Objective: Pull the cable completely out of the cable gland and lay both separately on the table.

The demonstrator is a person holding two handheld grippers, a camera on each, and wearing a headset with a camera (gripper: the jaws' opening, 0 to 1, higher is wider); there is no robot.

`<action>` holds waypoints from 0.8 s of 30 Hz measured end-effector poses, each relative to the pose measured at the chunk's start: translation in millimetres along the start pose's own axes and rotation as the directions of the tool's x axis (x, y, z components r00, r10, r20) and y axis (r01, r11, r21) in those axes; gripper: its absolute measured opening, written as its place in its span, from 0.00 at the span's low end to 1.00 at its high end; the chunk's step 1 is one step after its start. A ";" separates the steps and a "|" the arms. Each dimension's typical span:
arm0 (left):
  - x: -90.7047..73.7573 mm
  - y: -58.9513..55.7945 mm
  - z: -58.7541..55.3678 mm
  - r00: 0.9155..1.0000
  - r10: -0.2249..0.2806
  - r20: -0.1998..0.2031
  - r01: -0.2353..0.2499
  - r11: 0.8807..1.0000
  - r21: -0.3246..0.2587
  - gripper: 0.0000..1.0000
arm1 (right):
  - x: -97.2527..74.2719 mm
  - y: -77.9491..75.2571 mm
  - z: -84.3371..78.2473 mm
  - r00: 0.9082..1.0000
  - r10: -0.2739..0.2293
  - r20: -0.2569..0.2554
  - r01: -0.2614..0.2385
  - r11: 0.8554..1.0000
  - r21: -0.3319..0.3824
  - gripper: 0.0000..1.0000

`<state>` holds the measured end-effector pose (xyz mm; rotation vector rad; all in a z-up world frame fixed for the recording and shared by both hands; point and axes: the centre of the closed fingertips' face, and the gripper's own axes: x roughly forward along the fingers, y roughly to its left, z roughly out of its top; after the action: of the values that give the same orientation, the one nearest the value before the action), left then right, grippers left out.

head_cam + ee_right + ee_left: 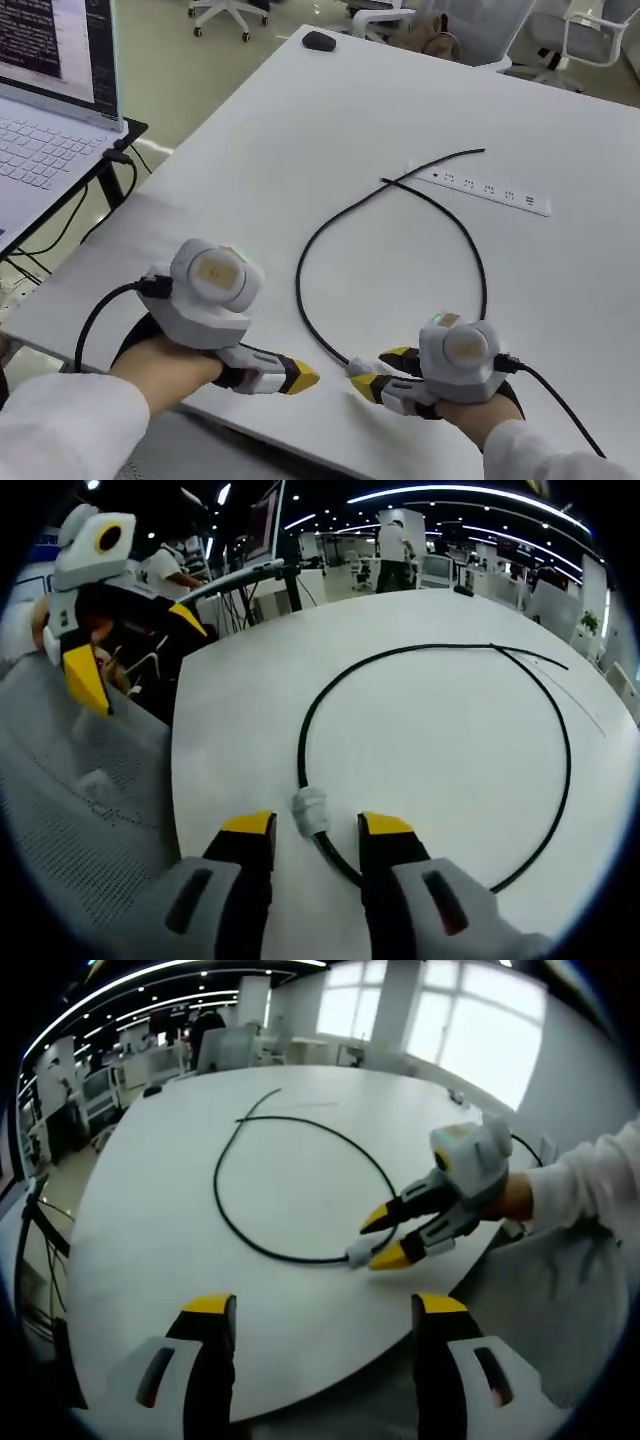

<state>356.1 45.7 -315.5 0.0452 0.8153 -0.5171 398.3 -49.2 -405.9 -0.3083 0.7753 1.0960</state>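
Cable gland (309,810) lies at the near edge of the desk (430,730), between the parted jaws of my right tongs (315,827), unclamped. Cable (300,730) runs straight ahead. Left tongs (325,1305) parted, empty, farther off.

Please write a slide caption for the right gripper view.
Open right gripper straddles the white cable gland on the looped black cable.

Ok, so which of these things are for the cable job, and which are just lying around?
For the job:
- black cable
- cable gland on the cable's end
- right gripper, open around the gland
- left gripper, open
- table

Just lying about:
- power strip
- mouse
- laptop
- office chairs
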 end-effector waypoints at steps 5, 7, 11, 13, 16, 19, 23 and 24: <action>0.1 -1.0 -0.7 1.000 0.000 -0.005 0.000 1.000 0.011 0.72 | 5.0 -0.6 -1.2 1.000 0.002 -0.010 -0.002 1.000 -0.012 0.23; -0.1 -1.2 -0.5 1.000 0.000 -0.004 0.000 1.000 0.009 0.72 | 7.4 1.2 -4.1 1.000 0.017 -0.026 -0.018 0.999 -0.033 0.20; -1.2 -0.6 -0.1 1.000 0.002 0.002 -0.002 1.000 -0.002 0.71 | 7.4 1.1 -5.9 0.999 0.019 -0.040 -0.022 0.998 -0.063 0.14; -1.4 0.0 0.2 1.000 0.004 0.003 -0.004 1.000 -0.003 0.70 | 7.2 1.0 -4.6 0.999 0.020 -0.037 -0.022 0.998 -0.064 0.13; -1.7 -0.9 2.2 1.000 -0.001 0.012 0.001 1.000 -0.003 0.70 | 6.1 0.6 -3.6 0.999 0.017 -0.034 -0.020 0.995 -0.093 0.13; -1.8 -2.3 2.1 1.000 -0.003 0.010 0.003 1.000 0.007 0.69 | 2.1 0.0 -2.5 0.999 0.014 -0.032 -0.016 0.996 -0.083 0.13; -1.3 -4.1 2.5 1.000 -0.007 0.007 0.007 1.000 0.025 0.67 | -9.3 1.7 7.1 1.000 0.019 -0.001 -0.019 0.995 -0.094 0.13; -0.9 -5.3 2.3 1.000 -0.012 0.005 0.012 1.000 0.028 0.68 | -11.7 1.6 8.9 1.000 0.021 0.002 -0.021 0.995 -0.100 0.13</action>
<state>354.8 40.9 -312.4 0.0649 0.8039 -0.5403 397.8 -51.3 -391.2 -0.3838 0.7237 1.1566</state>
